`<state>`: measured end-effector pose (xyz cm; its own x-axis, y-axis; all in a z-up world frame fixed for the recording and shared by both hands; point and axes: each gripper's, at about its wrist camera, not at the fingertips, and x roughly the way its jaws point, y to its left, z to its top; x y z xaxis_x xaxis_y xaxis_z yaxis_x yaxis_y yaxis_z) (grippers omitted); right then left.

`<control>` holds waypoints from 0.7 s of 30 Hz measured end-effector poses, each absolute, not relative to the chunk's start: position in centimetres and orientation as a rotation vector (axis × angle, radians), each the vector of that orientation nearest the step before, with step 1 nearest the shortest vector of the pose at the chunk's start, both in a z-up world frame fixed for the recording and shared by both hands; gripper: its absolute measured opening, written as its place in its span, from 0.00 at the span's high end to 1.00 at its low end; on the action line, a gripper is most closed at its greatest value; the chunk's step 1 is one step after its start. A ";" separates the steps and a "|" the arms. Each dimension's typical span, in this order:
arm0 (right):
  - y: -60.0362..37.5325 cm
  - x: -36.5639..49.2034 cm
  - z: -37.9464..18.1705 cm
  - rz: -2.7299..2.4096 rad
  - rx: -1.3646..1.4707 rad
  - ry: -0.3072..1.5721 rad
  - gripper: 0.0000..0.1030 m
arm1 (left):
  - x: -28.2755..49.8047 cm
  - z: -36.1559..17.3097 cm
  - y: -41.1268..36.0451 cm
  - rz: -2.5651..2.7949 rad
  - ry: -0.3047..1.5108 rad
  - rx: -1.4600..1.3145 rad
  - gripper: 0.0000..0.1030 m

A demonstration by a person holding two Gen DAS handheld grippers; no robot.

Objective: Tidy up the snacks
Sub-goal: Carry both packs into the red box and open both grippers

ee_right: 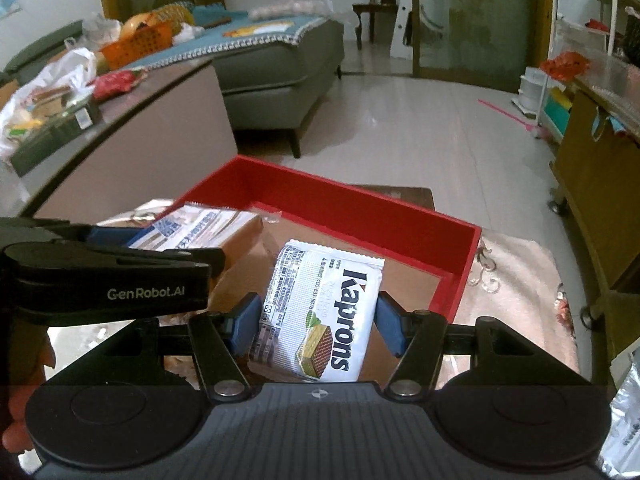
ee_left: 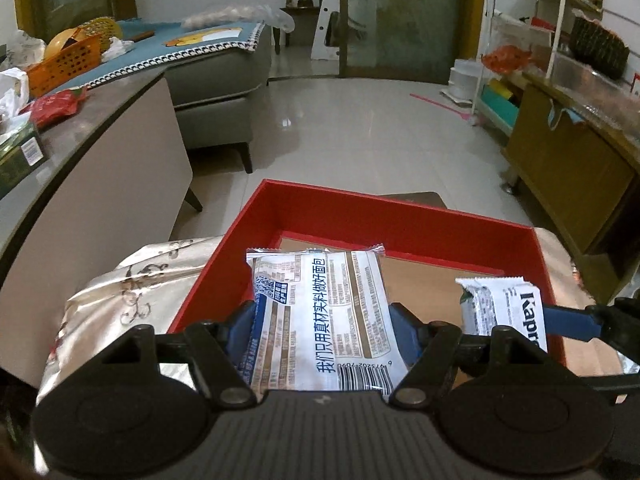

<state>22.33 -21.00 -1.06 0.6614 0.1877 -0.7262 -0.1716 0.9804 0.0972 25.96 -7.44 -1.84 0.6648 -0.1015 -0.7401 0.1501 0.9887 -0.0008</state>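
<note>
A white bread packet (ee_left: 316, 280) with blue Chinese print sits between the blue pads of my left gripper (ee_left: 322, 316), which is shut on it. It hangs over the near left part of the red box (ee_left: 400, 216), whose floor is brown card. My right gripper (ee_right: 319, 316) is shut on a white Kaprons wafer packet (ee_right: 324, 292) above the red box (ee_right: 360, 208), on its near right side. In the left wrist view the Kaprons packet (ee_left: 504, 312) shows at the right. In the right wrist view the bread packet (ee_right: 200, 224) shows at the left.
The box rests on a cream embroidered cloth (ee_left: 132, 288). A grey table (ee_left: 100, 128) at the left carries a green box, a red packet and an orange basket (ee_left: 64, 66). A grey sofa (ee_left: 224, 80) stands behind, a wooden cabinet (ee_left: 568, 168) at the right. A silver packet (ee_right: 624, 420) lies at the near right.
</note>
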 end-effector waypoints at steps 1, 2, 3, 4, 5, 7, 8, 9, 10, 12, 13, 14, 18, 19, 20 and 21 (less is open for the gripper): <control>-21.0 22.5 -1.4 0.203 0.017 0.832 0.34 | 26.1 -2.0 -7.6 -0.143 0.832 0.063 0.38; -20.9 22.7 -1.5 0.204 0.015 0.837 0.34 | 26.3 -2.3 -7.6 -0.145 0.835 0.066 0.38; -20.9 22.9 -1.9 0.205 0.014 0.845 0.34 | 26.4 -2.5 -7.8 -0.146 0.838 0.072 0.38; -21.0 23.1 -2.0 0.206 0.015 0.852 0.34 | 26.5 -2.8 -7.8 -0.145 0.843 0.077 0.38; -21.0 23.2 -2.2 0.204 0.016 0.859 0.34 | 26.6 -3.1 -8.0 -0.146 0.840 0.088 0.38; -21.1 23.5 -2.7 0.202 0.015 0.875 0.34 | 26.7 -3.5 -8.2 -0.147 0.830 0.109 0.38; -21.0 23.6 -3.0 0.200 0.011 0.885 0.38 | 26.8 -3.7 -8.2 -0.148 0.834 0.113 0.38; -21.0 23.8 -3.3 0.200 0.007 0.894 0.44 | 27.0 -3.9 -8.2 -0.149 0.839 0.112 0.38; -21.0 23.9 -3.6 0.203 0.011 0.904 0.44 | 27.0 -4.1 -8.1 -0.146 0.837 0.110 0.38; -21.1 24.1 -3.9 0.198 0.007 0.915 0.43 | 27.1 -4.3 -8.0 -0.149 0.837 0.113 0.38; -21.1 24.3 -4.0 0.192 0.003 0.919 0.43 | 27.2 -4.4 -8.1 -0.150 0.837 0.116 0.38; -21.1 24.4 -4.1 0.190 0.004 0.925 0.43 | 27.2 -4.5 -8.1 -0.152 0.836 0.124 0.38; -21.4 24.3 -4.5 0.182 0.006 0.943 0.43 | 28.0 -5.0 -7.5 -0.140 0.852 0.105 0.35; -21.4 24.2 -4.5 0.183 0.004 0.942 0.43 | 28.3 -5.1 -7.4 -0.139 0.857 0.097 0.35; -21.3 24.0 -4.5 0.185 -0.001 0.943 0.43 | 28.6 -5.3 -7.2 -0.134 0.865 0.093 0.35; -21.3 24.0 -4.5 0.188 -0.006 0.943 0.43 | 28.9 -5.6 -7.0 -0.129 0.872 0.090 0.33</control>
